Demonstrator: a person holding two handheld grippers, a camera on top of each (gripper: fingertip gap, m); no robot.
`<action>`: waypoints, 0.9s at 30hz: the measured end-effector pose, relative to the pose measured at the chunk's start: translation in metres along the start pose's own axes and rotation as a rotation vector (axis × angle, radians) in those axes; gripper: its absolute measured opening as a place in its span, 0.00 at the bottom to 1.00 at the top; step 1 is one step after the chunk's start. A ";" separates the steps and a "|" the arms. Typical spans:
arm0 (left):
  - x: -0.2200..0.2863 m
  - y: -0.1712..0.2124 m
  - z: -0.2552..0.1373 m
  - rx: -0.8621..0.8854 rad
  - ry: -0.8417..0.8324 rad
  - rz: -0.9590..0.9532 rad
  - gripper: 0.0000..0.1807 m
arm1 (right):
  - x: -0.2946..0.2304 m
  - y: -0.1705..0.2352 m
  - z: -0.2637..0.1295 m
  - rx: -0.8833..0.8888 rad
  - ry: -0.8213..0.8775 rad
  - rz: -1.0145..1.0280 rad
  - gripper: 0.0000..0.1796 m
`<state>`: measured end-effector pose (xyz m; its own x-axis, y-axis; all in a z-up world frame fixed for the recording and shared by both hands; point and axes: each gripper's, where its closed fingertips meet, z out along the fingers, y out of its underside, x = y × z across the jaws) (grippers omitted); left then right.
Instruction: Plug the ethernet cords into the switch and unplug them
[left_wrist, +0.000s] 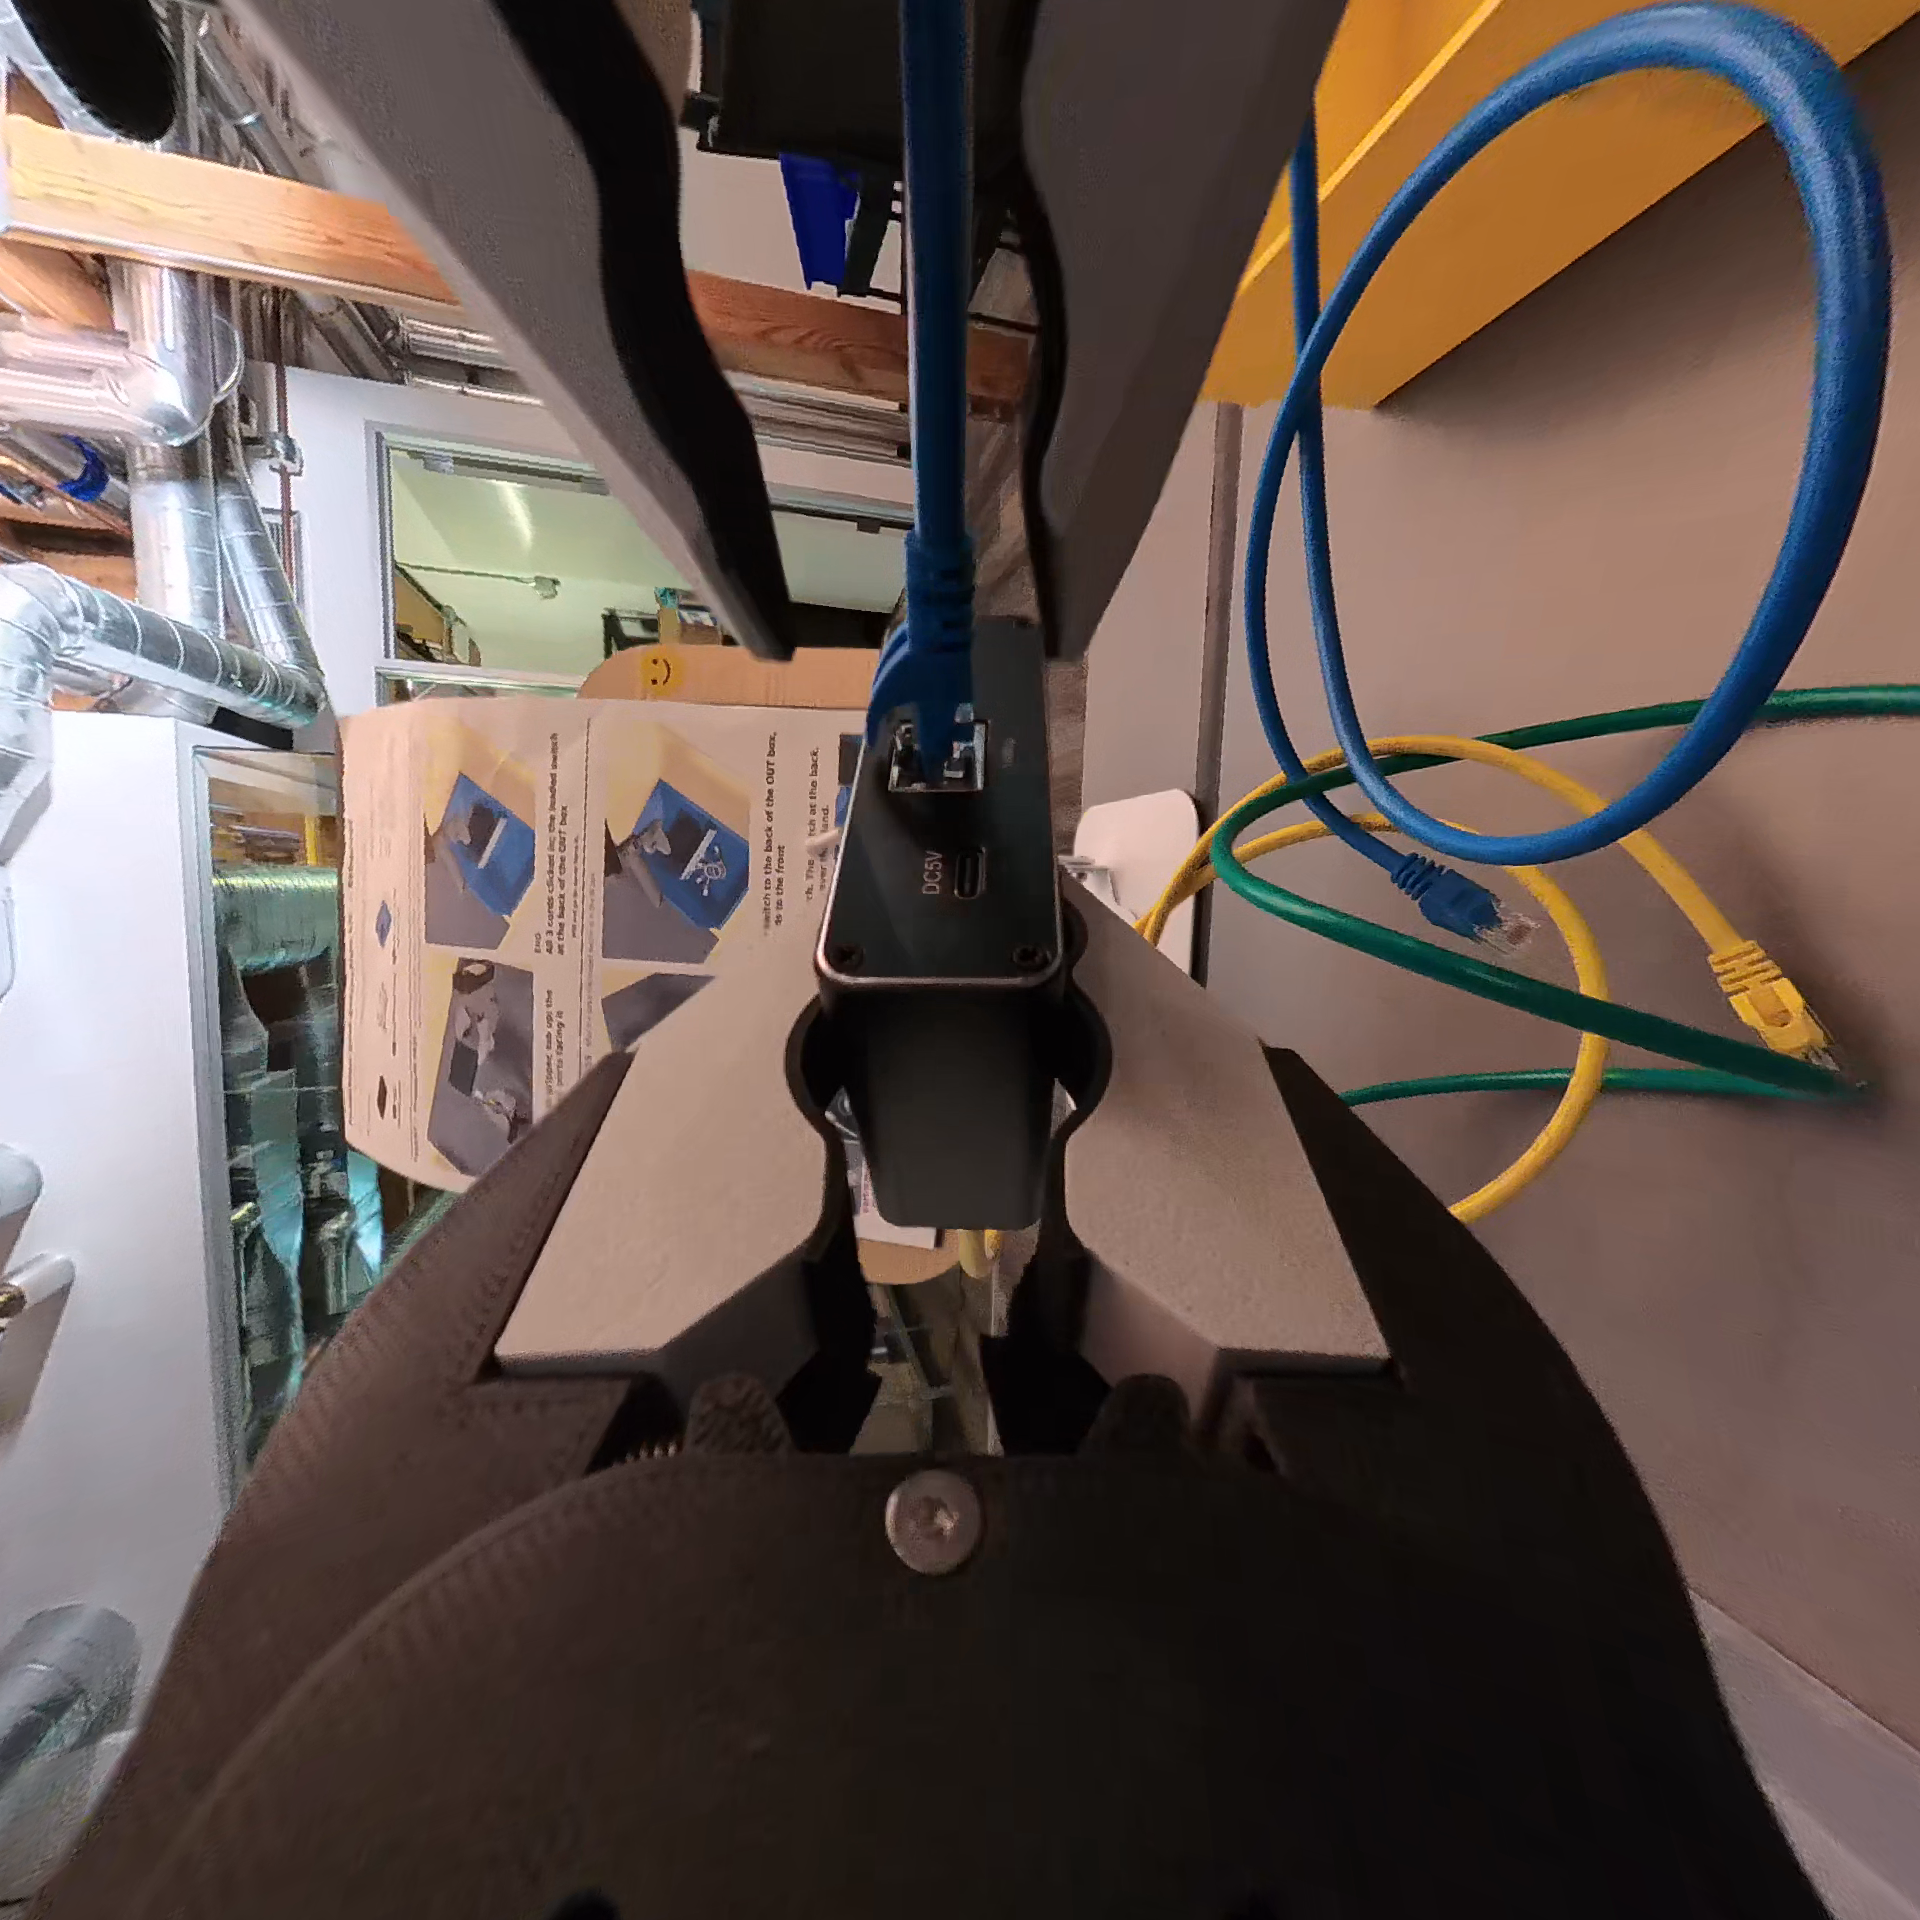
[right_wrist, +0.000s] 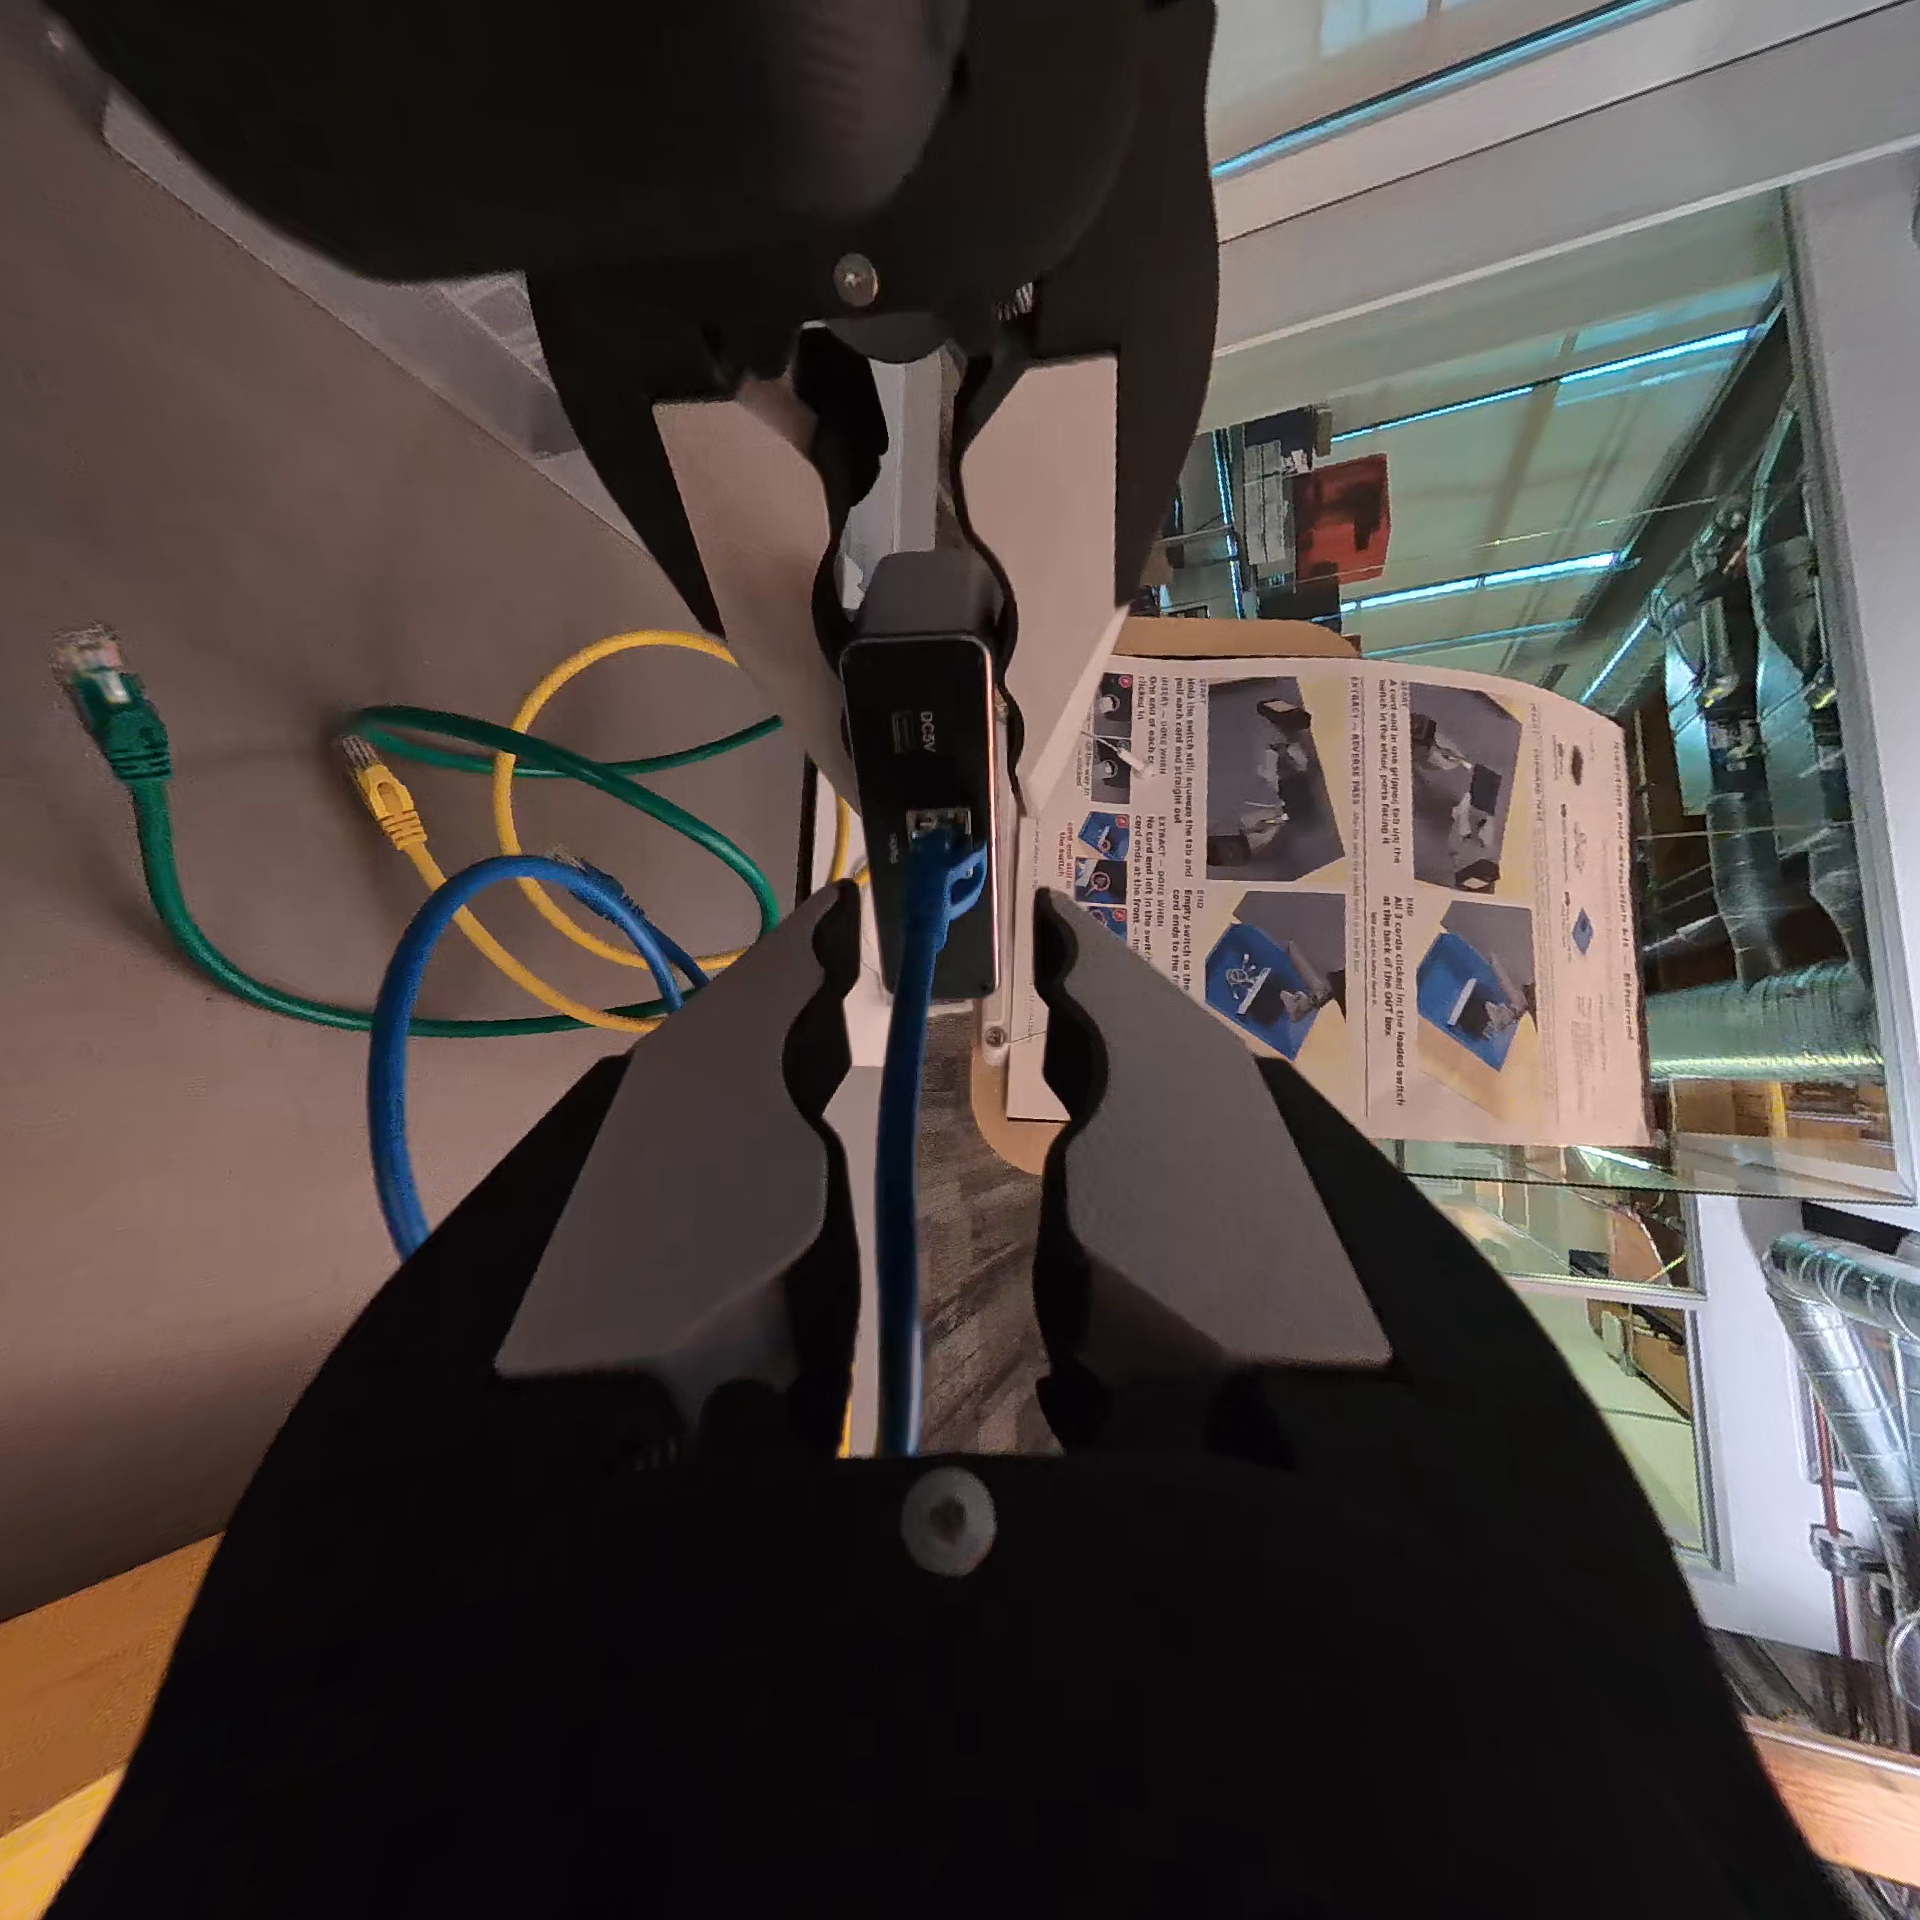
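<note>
Switch (left_wrist: 940, 935): a small black box that we find at the centre of both views, pinched by the left gripper (left_wrist: 940, 1091), whose fingers press on its two long sides. Its end face shows one network port and a smaller socket beside it.

Blue cord (right_wrist: 904, 1091): one plug sits in the switch's port; the cable runs back between the fingers of our right gripper (right_wrist: 945, 914). The right gripper's fingers stand apart, clear of the cable on both sides, gripping nothing. In the left wrist view this gripper enters from the top of the frame. The cord's other end (left_wrist: 1460, 904) lies free on the grey table (left_wrist: 1662, 623), right of centre.

Yellow cord (right_wrist: 520, 831): looped on the table, left of centre in the right wrist view, plugs unconnected.

Green cord (right_wrist: 187, 914): crossing the yellow and blue loops, one plug lying far left.

Instruction sheet (right_wrist: 1351, 883): printed page with photographs, standing behind the switch, right of centre.
</note>
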<state>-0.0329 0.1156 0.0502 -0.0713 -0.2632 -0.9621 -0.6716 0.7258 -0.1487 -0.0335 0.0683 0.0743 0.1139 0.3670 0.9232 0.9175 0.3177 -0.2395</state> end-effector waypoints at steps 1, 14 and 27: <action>0.002 -0.002 0.001 0.002 0.003 0.009 0.18 | -0.001 0.000 0.001 0.005 -0.008 0.001 0.18; 0.002 -0.009 -0.001 0.017 0.002 0.014 0.18 | -0.004 -0.003 0.002 0.034 -0.004 -0.030 0.09; -0.002 -0.013 0.009 0.022 -0.021 -0.021 0.19 | -0.006 0.007 0.000 -0.030 -0.018 0.025 0.08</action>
<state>-0.0176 0.1123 0.0523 -0.0412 -0.2653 -0.9633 -0.6564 0.7340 -0.1741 -0.0276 0.0684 0.0673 0.1304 0.3902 0.9114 0.9256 0.2815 -0.2530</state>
